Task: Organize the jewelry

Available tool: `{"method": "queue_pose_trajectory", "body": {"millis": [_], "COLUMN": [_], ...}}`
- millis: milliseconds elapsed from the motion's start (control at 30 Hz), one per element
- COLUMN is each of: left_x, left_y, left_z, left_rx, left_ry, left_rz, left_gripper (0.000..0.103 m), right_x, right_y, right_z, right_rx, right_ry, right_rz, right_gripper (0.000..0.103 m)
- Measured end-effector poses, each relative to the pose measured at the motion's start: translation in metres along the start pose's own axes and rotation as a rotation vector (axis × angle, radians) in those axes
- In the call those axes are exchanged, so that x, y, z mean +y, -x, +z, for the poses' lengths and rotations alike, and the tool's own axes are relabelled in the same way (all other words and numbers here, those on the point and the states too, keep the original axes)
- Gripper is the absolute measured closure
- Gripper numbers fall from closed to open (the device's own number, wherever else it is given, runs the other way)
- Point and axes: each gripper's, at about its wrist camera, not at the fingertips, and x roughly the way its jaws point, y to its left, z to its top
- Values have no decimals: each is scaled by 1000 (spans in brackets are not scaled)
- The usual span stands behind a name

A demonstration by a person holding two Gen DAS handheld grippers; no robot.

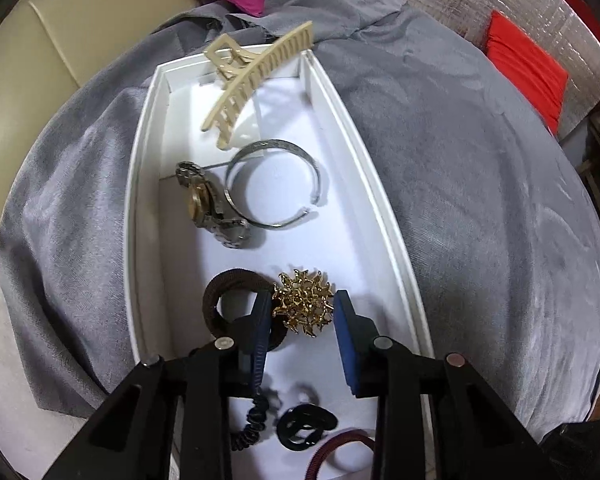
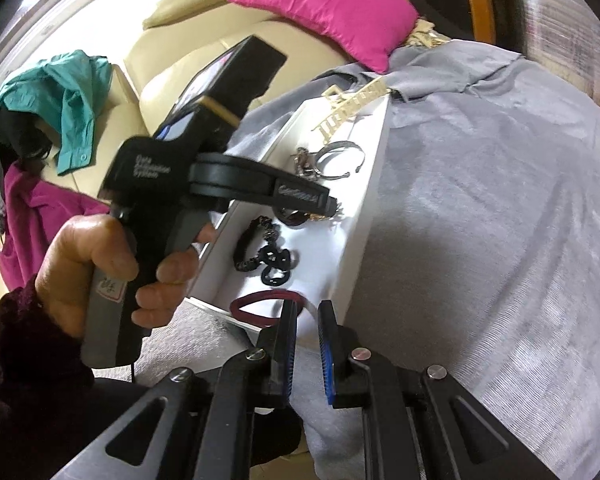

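A long white tray (image 1: 384, 216) lies on a grey cloth. In it are a cream claw clip (image 1: 256, 76), a silver bangle (image 1: 274, 188), a watch (image 1: 208, 208), a brown hair tie (image 1: 228, 300), a gold brooch (image 1: 302, 304), a black coil tie (image 1: 256, 420), a black clip (image 1: 306, 426) and a maroon hair tie (image 1: 340, 450). My left gripper (image 1: 302, 308) is open, with its fingers on either side of the gold brooch. My right gripper (image 2: 308, 320) is nearly closed and empty, over the tray's near end (image 2: 352, 256) by the maroon tie (image 2: 260, 306).
The grey cloth (image 1: 480, 220) covers a rounded surface, and to the right of the tray nothing lies on it. A cream sofa (image 2: 172, 68) with a pink cushion (image 2: 328, 4) stands behind. Clothes (image 2: 60, 96) are piled at left. A red item (image 1: 528, 76) is at far right.
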Motion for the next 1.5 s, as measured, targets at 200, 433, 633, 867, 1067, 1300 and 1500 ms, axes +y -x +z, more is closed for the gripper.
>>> {"method": "queue_pose_trajectory", "body": {"millis": [200, 433, 633, 867, 1067, 1300, 1500], "left_x": [-14, -27, -30, -32, -35, -40, -42], "left_y": [2, 4, 3, 3, 3, 9, 9], "left_z": [-6, -13, -15, -19, -22, -30, -35], "left_rx": [4, -7, -9, -7, -4, -19, -16], "left_ry": [-42, -93, -113, -123, -130, -153, -165], "left_rz": [24, 83, 119, 139, 160, 189, 225], "left_gripper": [74, 73, 72, 72, 72, 63, 61], "right_x": [-9, -9, -9, -10, -13, -13, -11], "right_y": [10, 12, 13, 13, 19, 26, 35], "right_z": [-5, -8, -9, -12, -15, -19, -22], "right_rx": [-24, -29, -32, -23, -35, -40, -46], "right_ry": [-46, -63, -66, -81, -101, -110, -119], "right_rz": [-4, -1, 0, -5, -11, -15, -22], "right_gripper": [89, 89, 89, 88, 82, 82, 82]}}
